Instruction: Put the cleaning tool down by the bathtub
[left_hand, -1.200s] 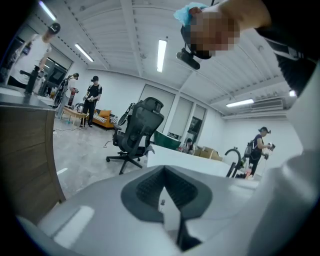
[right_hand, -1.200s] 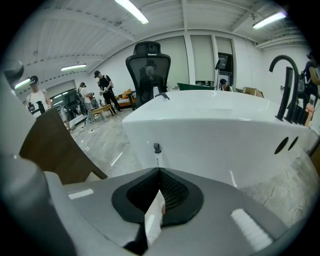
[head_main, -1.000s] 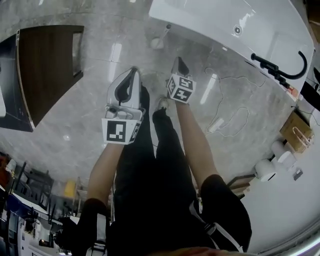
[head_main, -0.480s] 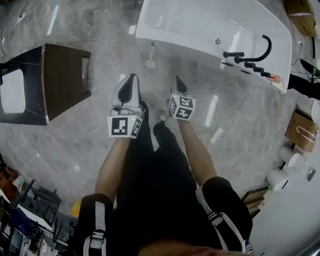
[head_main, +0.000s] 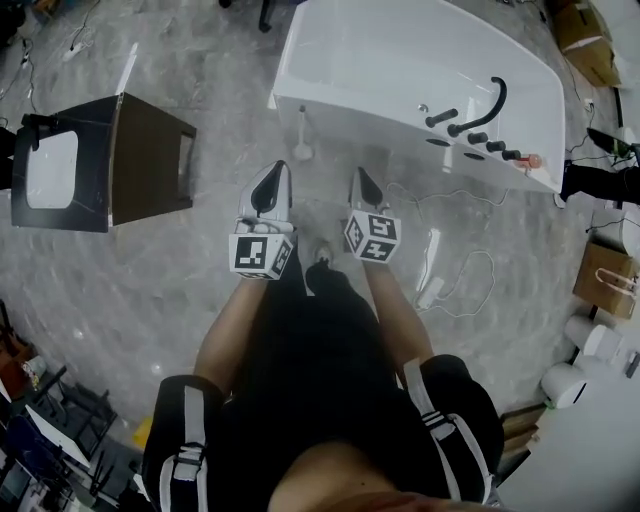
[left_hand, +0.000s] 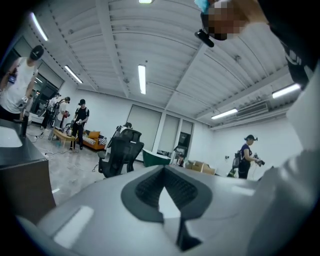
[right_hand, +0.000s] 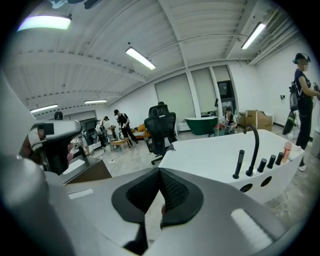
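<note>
Clearly the cleaning tool (head_main: 301, 150) stands beyond left tongs (head_main: 278, 170) and right tongs (head_main: 358, 174).

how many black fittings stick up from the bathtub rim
5, all on the bathtub rim: a tall curved spout, a straight post beside it, then three short knobs in a row. None looks hidden.

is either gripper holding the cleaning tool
No, the cleaning tool stands alone on the floor beside the bathtub.

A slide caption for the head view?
Person facing white bathtub, left claw and right claw shut, cleaning tool standing beside it.
</note>
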